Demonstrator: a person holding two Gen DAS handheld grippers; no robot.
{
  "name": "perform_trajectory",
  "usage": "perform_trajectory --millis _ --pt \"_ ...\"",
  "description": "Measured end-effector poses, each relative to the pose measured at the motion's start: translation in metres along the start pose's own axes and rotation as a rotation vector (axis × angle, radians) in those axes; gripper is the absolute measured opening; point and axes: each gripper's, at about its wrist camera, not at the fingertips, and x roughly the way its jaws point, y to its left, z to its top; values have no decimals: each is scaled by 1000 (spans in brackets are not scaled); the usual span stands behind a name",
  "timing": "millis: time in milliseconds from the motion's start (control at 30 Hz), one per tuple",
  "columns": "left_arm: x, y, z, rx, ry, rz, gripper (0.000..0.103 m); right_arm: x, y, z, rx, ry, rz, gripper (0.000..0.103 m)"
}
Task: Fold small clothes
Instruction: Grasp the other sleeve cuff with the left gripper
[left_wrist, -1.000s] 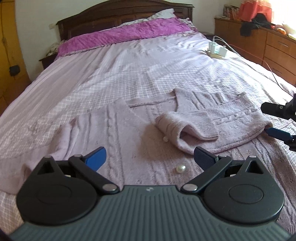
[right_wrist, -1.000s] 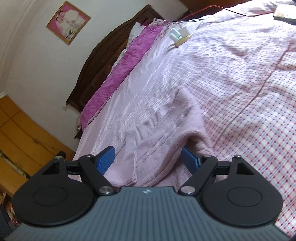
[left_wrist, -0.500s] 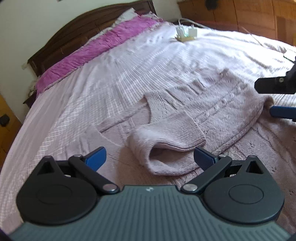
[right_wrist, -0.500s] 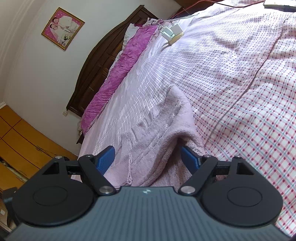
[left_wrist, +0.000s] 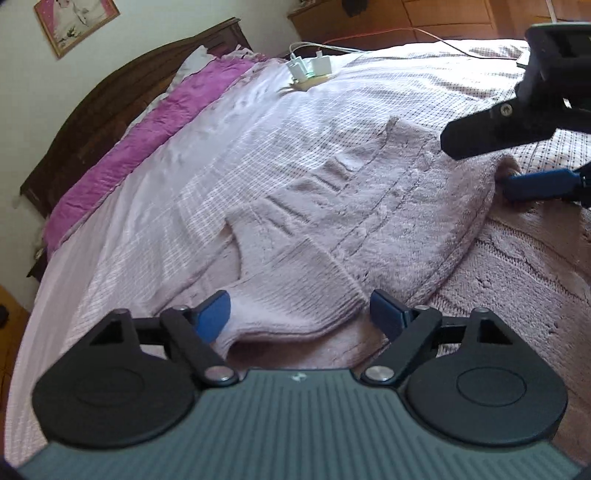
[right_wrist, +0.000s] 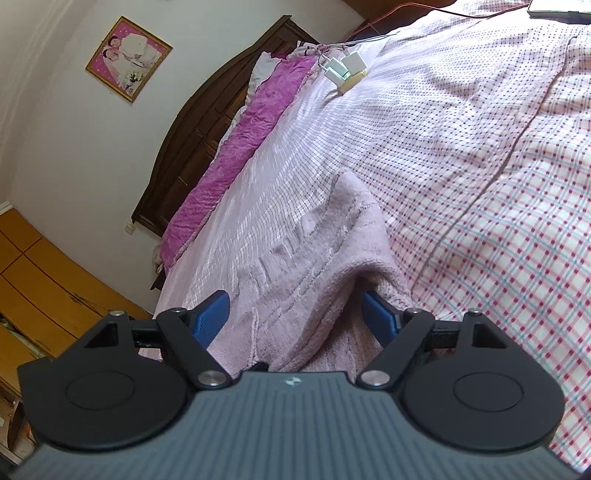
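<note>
Pale lilac cable-knit sweater (left_wrist: 388, 206) lies spread on the bed's checked lilac-white cover (left_wrist: 229, 140), one side folded over the body; its ribbed cuffed sleeve (left_wrist: 295, 299) lies across the lower front, opening toward the near edge.

Left gripper (left_wrist: 301, 310): blue-padded jaws have just been closing and now straddle the sleeve cuff; the left pad sits at the cuff's edge, the right pad just clear of the knit; whether the pads press it I cannot tell for certain, they look not yet clamped.

Right gripper (right_wrist: 295, 314): jaws stand wide, the folded corner of the sweater (right_wrist: 325, 266) bunched between them; one blue pad lies under the fold's lip, the other above the knit; in the left wrist view its black upper finger (left_wrist: 491, 129) hovers over the fabric with a gap.

On the cover near the purple crinkled pillow band (right_wrist: 243, 140), a cream power strip with white chargers (right_wrist: 345, 72) plugged in, cables running off; dark wooden headboard (right_wrist: 207, 122) behind; pink framed picture (right_wrist: 129, 57) on the wall; no containers in sight.
</note>
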Motion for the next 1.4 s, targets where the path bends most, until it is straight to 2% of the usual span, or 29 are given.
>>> perform_trajectory --millis 67,133,300,500,733,900,1000,1400 --pt "6 4 0 -29 3 -12 84 1 0 -1 -3 3 0 84" --pt "11 9 1 -75 8 -31 77 2 -1 -1 -3 4 -1 84" --pt "13 17 1 -166 5 -104 34 3 -3 0 -1 5 0 84" --pt "4 31 4 -254 -24 -130 12 3 -4 0 -7 8 -2 84" --pt "-17 66 3 -387 -78 4 8 3 -3 0 -7 7 -4 84" --pt "-35 98 -10 -481 -100 126 8 2 0 0 -19 1 2 84" --pt "-46 115 -22 -527 -107 170 8 2 3 -1 -35 2 5 84" --pt "-44 139 -83 -583 31 297 10 -2 8 -2 -72 6 -4 84"
